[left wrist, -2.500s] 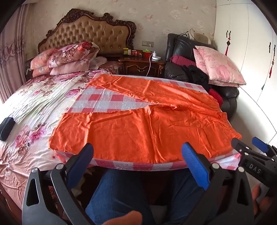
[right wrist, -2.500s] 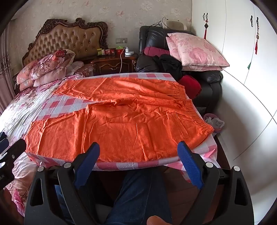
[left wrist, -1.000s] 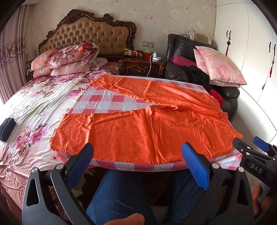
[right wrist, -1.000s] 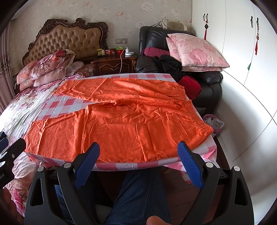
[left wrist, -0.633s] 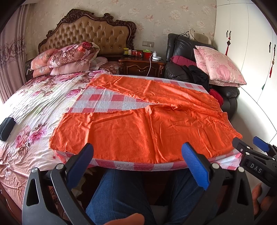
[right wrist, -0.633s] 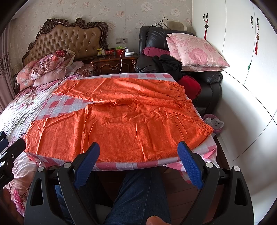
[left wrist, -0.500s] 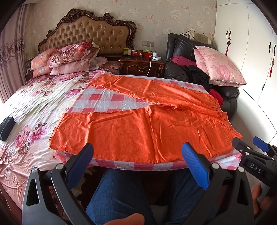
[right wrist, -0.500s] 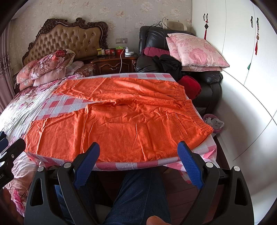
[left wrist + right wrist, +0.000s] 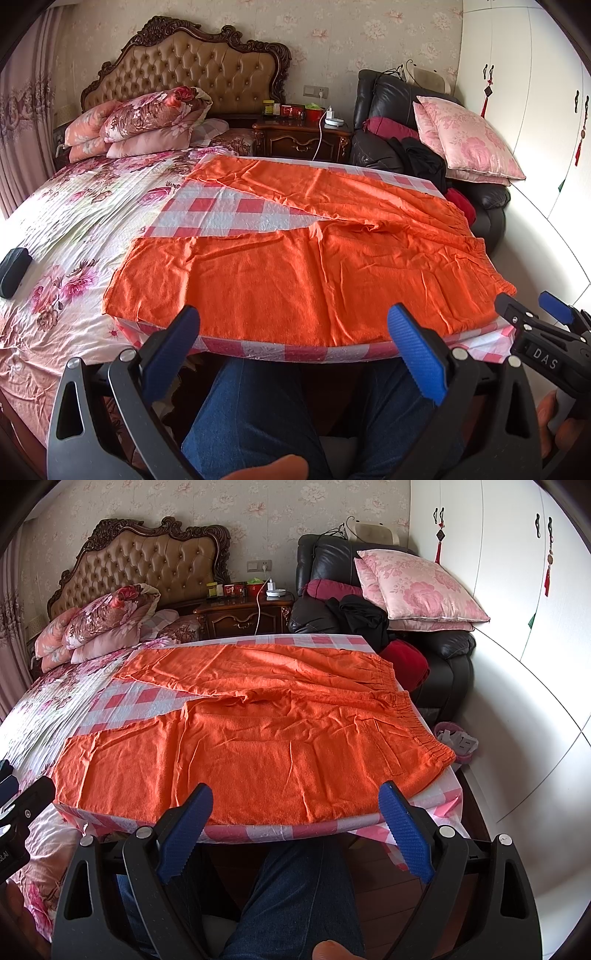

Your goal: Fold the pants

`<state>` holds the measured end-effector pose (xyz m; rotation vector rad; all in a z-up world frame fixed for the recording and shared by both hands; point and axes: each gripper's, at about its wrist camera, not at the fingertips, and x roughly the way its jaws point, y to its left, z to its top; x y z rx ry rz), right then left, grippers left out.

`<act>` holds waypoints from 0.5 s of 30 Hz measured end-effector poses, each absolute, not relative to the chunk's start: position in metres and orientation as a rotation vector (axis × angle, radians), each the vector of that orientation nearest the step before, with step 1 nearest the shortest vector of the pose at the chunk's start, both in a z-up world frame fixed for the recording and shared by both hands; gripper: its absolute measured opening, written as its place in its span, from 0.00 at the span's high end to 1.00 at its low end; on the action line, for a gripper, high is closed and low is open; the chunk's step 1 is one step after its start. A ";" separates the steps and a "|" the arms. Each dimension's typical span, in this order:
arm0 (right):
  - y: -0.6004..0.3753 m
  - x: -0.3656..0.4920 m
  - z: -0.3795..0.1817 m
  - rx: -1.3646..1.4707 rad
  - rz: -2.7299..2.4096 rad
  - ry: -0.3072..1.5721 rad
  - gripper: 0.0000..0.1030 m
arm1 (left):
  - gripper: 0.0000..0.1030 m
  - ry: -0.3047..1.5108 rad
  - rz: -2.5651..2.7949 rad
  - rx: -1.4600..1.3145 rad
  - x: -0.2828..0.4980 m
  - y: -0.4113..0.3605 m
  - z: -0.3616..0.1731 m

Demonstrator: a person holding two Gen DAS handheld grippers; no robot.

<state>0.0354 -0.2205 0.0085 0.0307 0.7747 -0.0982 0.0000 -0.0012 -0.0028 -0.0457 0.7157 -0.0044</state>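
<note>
Both tools hang short of the bed's near edge, touching nothing. Seen from its own camera, the left gripper [image 9: 293, 347] has its blue-padded fingers spread wide with only air between them; the right gripper [image 9: 295, 823] is spread just as wide and equally empty. Each tool's body is cut off by the bottom of its frame, and the hands holding them show only as slivers of skin at the lower edges. In the left view the right tool pokes in at the far right, partly out of frame; in the right view the left tool shows only as a dark piece at the left edge.

Just beyond the fingertips, the orange pants [image 9: 314, 266] lie spread flat on a pink-and-white checked cloth [image 9: 229, 216], legs fanned apart toward the left and the gathered waistband toward the right, near the cloth's edge. Below the edge, the person's blue-jeaned legs [image 9: 295, 893] fill the lower middle.

The cloth covers one side of a bed with a floral sheet [image 9: 74, 229], where a dark object [image 9: 14, 261], too unclear to identify, rests at the left. Farther back sit stacked floral pillows [image 9: 147, 122], a tufted headboard [image 9: 192, 70], a wooden nightstand [image 9: 240, 618] with small, indistinct items, and a black leather armchair [image 9: 332, 572] piled with clothes and a pink cushion [image 9: 421, 587]. White wardrobe doors [image 9: 498, 554] line the right wall.
</note>
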 end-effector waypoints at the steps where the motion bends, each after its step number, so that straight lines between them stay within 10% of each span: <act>1: -0.220 0.035 0.008 0.030 -0.098 0.774 0.15 | 0.01 0.716 -0.005 -0.046 0.000 -0.001 -0.003; 15: -0.238 0.047 -0.026 0.065 -0.093 0.839 0.15 | 0.01 0.759 -0.012 -0.062 0.002 -0.004 -0.019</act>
